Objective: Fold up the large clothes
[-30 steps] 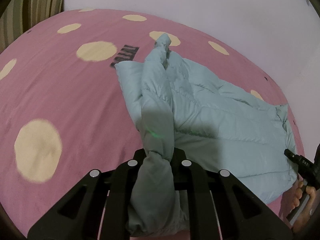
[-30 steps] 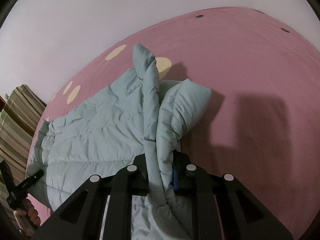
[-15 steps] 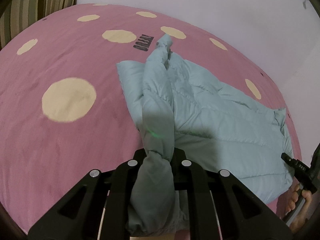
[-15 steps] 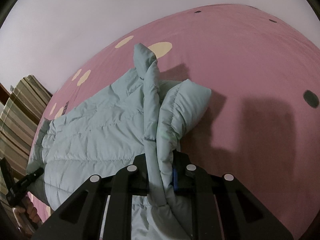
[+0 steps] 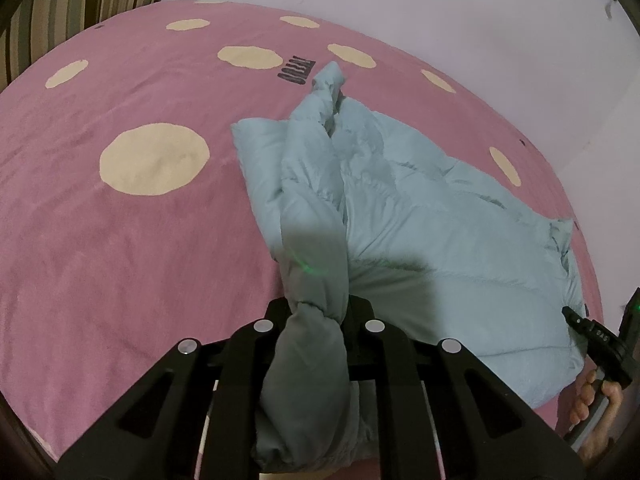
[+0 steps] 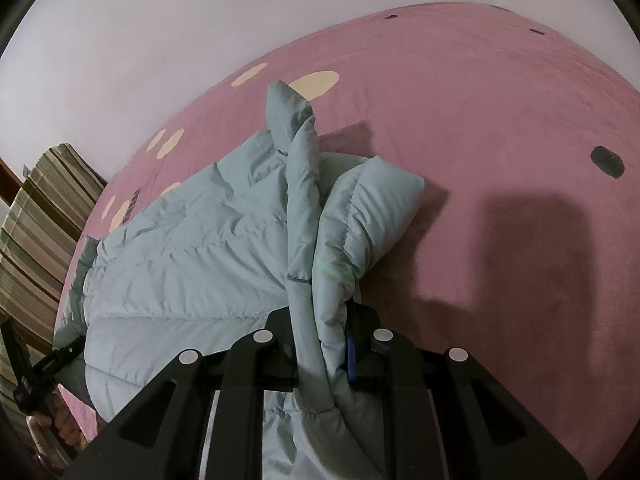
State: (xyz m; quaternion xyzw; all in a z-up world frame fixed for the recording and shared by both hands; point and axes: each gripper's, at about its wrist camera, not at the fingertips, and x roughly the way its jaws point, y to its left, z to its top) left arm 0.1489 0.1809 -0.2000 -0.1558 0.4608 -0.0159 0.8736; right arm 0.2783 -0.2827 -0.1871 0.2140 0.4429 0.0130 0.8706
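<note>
Left wrist view showed the left gripper [image 5: 316, 312] with its two fingers pressed tight on a bunched roll of the puffy blue-green jacket [image 5: 420, 232]. One second before, only a few cream spots showed on the pink blanket [image 5: 120, 260], and one big spot sat low and close. By this moment many more spots and the dark letters [image 5: 297, 72] could be seen, and more of the striped pillow [image 5: 60, 4] showed in the corner, so I think the hand had lifted up and tipped back. The roll in the claw looked just the same as before, so the grip had not slipped. Most of the jacket lay flat on the blanket, spread toward the right, and only the pinched edges were raised. Far right in that view, the person's other hand [image 5: 596, 396] held its tool at the jacket's edge. Right wrist view showed the right gripper [image 6: 324, 344] squeezed shut on another thick fold of the jacket, also unchanged. A dark spot [image 6: 607, 162] on the blanket had come into view there, so that hand had risen too. To me this meant both edges were being lifted together, ready to be carried over the flat part for a fold. The fold itself was not yet made.
</note>
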